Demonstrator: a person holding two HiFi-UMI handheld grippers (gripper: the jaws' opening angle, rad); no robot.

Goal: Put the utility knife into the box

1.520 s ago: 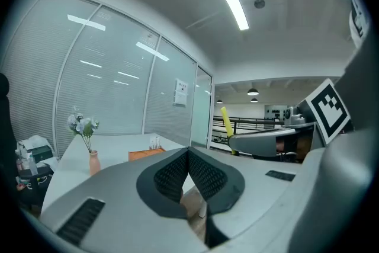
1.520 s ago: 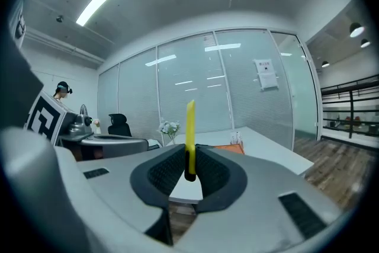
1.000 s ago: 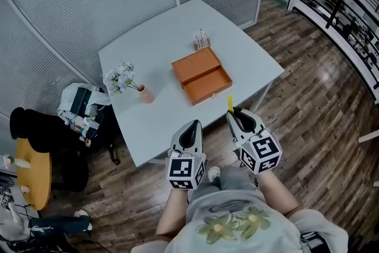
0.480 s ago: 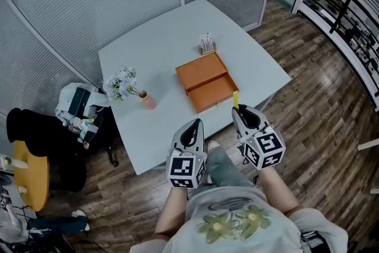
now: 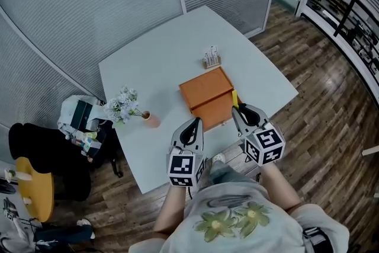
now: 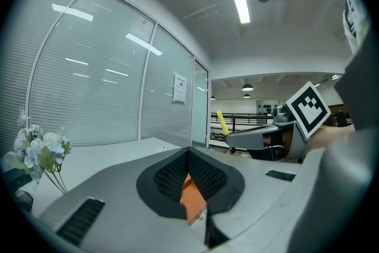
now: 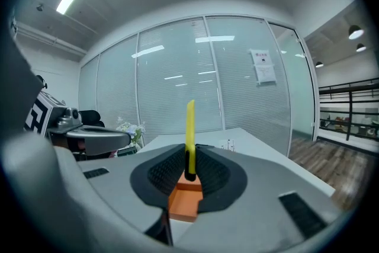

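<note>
Closing on the worktop (image 5: 155,53): vs. a sec ago the orange box (image 5: 207,92) sits much nearer both tongs in head view. The yellow utility knife (image 5: 235,98) now overlaps the box's 4 o'clock corner instead of hanging short of the worktop edge. Right tongs (image 5: 239,109) are clamped on the knife, grip unchanged, yellow body poking fwd toward 12. Left tongs (image 5: 192,122) have tips together, nothing btw them, riding at 9 o'clock of the right pair. Box lies open; the tray half on the near side looks empty. My read for the task: approach nearly done, knife not yet in the box. Next would be reaching a bit further and lowering over the tray before letting go.

Views differ. Head view gives the layout, w/ flowers (image 5: 123,106) at 9 of the box and a small rack (image 5: 211,58) at 12, but can't show the grip. Right gripper view shows the pads pinching the knife's dark lower end, orange box visible under the gap. Left gripper view shows its own pads w/ no object, plus the other tongs and the knife off at 3.
</note>
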